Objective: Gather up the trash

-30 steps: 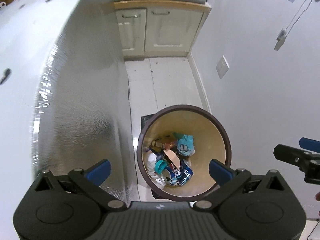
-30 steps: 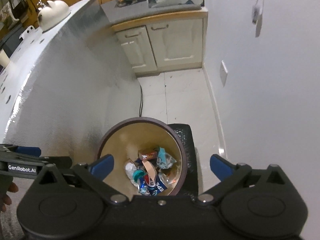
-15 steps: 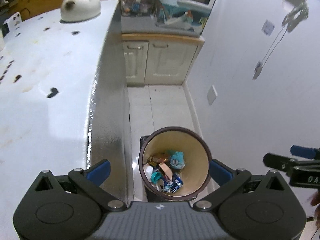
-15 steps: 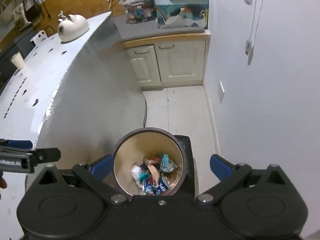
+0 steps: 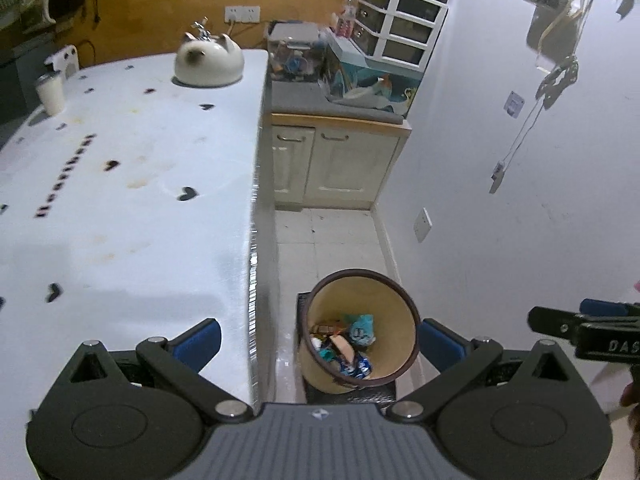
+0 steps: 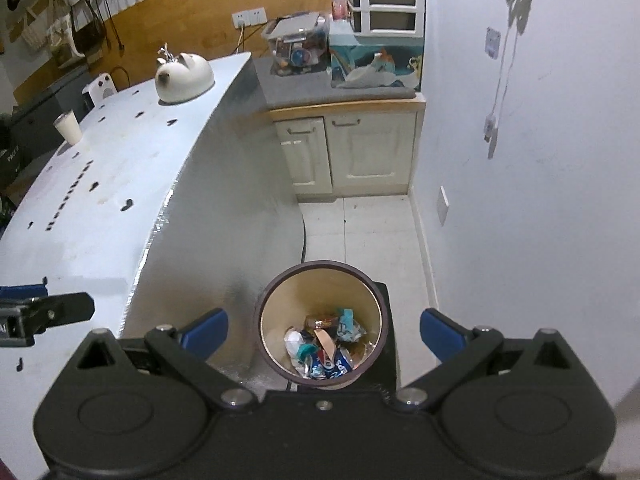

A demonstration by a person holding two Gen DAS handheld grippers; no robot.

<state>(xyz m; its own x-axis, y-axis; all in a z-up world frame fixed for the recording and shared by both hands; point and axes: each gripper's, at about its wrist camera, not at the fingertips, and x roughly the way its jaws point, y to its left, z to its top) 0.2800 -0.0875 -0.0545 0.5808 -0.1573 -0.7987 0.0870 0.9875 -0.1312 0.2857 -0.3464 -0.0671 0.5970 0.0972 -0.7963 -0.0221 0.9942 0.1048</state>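
Both tools high above floor, jaws spread wide, nothing held: left tool (image 5: 318, 338), right tool (image 6: 324, 332). One round beige bin with dark rim (image 6: 322, 280) on floor beside white spotted worktop (image 5: 132, 200); holds crumpled wrappers and a blue can (image 6: 328, 364). Drop step looks finished. Next: find remaining litter. Worktop: one cat-shaped white kettle (image 5: 209, 60), one white cup (image 5: 50, 92).

The bin (image 6: 322, 280) mouth lies open between the counter (image 6: 120, 184) side and wall (image 6: 540, 200).

bin (image 5: 404, 300) right of table (image 5: 120, 200), trash (image 6: 326, 346) inside
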